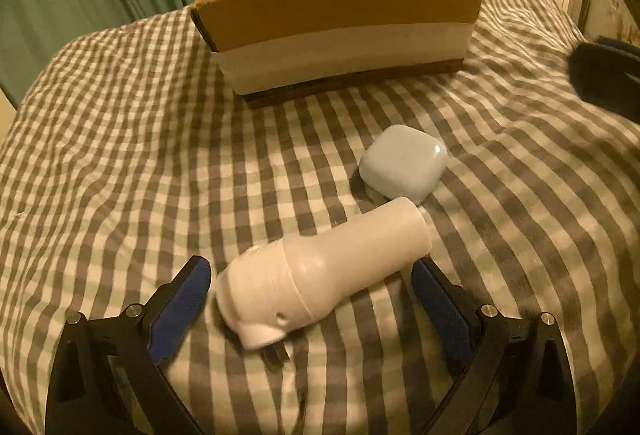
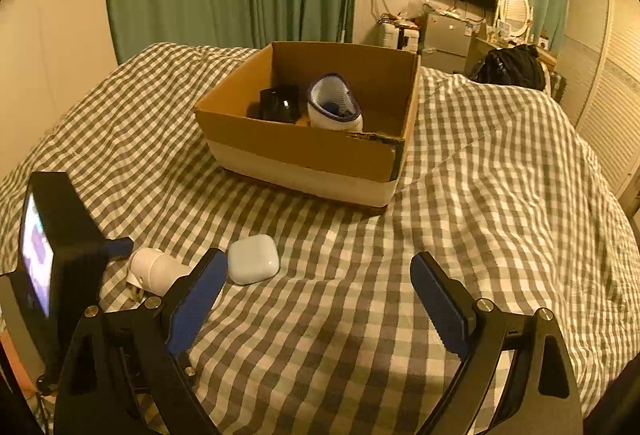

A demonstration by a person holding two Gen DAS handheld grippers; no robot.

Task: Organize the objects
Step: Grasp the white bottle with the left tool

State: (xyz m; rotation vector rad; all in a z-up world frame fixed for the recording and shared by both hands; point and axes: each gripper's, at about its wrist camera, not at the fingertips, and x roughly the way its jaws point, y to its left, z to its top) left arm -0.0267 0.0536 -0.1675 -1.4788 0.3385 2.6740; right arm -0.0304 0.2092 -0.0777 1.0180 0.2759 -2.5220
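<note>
1. The left hand-held gripper (image 1: 310,287) was low over the bed (image 1: 120,155), its 2 blue pads wide apart on both sides of the white bottle (image 1: 320,275), not touching it as far as I could see.
2. The white bottle lay on its side on the checked cover, cap end toward the camera.
3. Just beside its far end lay the small white case (image 1: 402,163).
4. The cardboard box (image 2: 304,151) stood farther back on the bed, holding a black object (image 2: 280,103) and a white pouch (image 2: 334,103).
5. The right hand-held gripper (image 2: 316,287) was held over bare cover, jaws apart and holding nothing.
</note>
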